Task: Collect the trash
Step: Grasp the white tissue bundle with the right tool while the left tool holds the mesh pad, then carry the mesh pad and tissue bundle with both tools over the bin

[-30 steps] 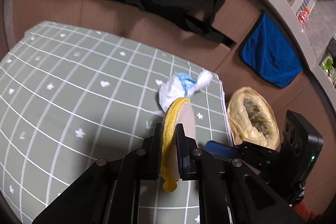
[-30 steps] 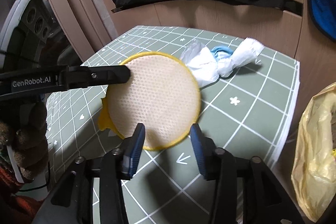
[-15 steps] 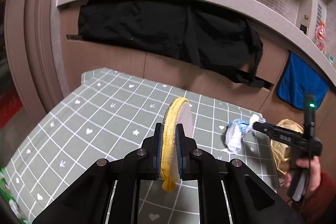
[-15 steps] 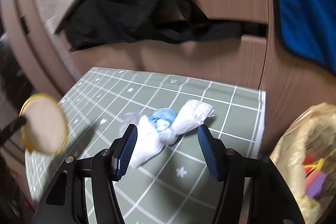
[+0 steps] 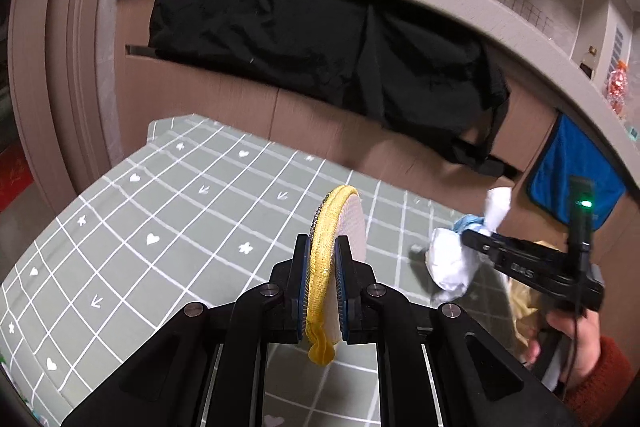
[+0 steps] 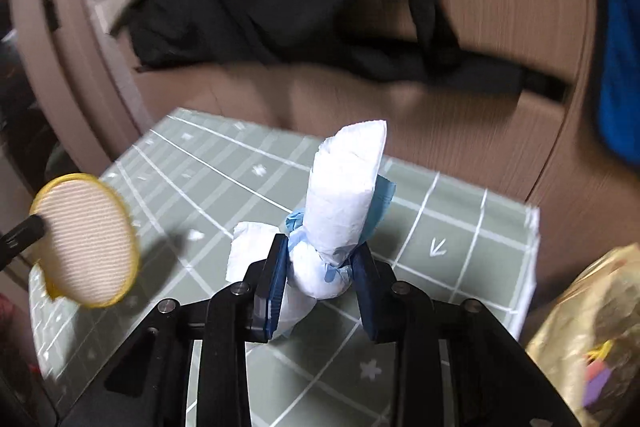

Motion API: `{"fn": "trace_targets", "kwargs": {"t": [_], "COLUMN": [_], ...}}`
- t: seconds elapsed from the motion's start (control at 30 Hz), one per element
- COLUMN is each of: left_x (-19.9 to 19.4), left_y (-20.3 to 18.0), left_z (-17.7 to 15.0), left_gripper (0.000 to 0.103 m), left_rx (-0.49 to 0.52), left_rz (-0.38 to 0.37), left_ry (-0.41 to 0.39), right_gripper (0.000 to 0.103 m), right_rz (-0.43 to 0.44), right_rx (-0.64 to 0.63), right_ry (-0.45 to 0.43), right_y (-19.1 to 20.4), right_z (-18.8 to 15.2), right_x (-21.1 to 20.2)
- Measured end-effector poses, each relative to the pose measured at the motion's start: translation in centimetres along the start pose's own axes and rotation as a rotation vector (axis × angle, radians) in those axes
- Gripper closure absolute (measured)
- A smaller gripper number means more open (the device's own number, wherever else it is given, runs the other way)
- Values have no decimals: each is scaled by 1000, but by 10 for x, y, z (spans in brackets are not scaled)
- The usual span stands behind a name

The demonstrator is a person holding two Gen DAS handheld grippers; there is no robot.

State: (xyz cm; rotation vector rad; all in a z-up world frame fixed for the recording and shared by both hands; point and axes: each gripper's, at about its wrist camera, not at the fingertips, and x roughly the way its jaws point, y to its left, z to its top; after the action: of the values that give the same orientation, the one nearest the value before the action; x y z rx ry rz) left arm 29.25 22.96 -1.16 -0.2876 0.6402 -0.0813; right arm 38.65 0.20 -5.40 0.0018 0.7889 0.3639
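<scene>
The right gripper has its fingers closed on the wad, a crumpled white tissue bundle with a blue scrap knotted into its middle; the grip sits low, near the knot. The wad is held above the mat, apparently clear of it, though the underside is hidden. The left gripper has its fingers pressed on the rim of a round yellow-edged pad, held edge-on above the mat. The trash bag, open and already holding items, stands just beside the mat's right edge. Judgement: the wad is light, soft and compressible, not fragile and unlikely to slip, but loose flaps could tear or unfurl. The knotted middle is the firmest hold; the free ends would only pull out. The pad looks thin and flexible, so a rim pinch suits it. Motion blur in the right view limits finer detail.
</scene>
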Motion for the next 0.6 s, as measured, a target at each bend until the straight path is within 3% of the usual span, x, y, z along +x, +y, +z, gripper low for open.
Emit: {"fn": "trace_targets", "kwargs": {"t": [0.33, 0.6], "left_x": [-60, -86], "left_y": [-79, -166], "left_z": [24, 25], "left_gripper": [91, 91], "left_rx": [98, 193], "left_rz": [-80, -167], "left_ry": [-160, -226], "right_gripper": [74, 74], "right_rz": [14, -97], "right_rx": [-68, -96], "right_ry": [-215, -318], "right_y": [0, -32], "right_z": [8, -10], "right_x": [-142, -224]}}
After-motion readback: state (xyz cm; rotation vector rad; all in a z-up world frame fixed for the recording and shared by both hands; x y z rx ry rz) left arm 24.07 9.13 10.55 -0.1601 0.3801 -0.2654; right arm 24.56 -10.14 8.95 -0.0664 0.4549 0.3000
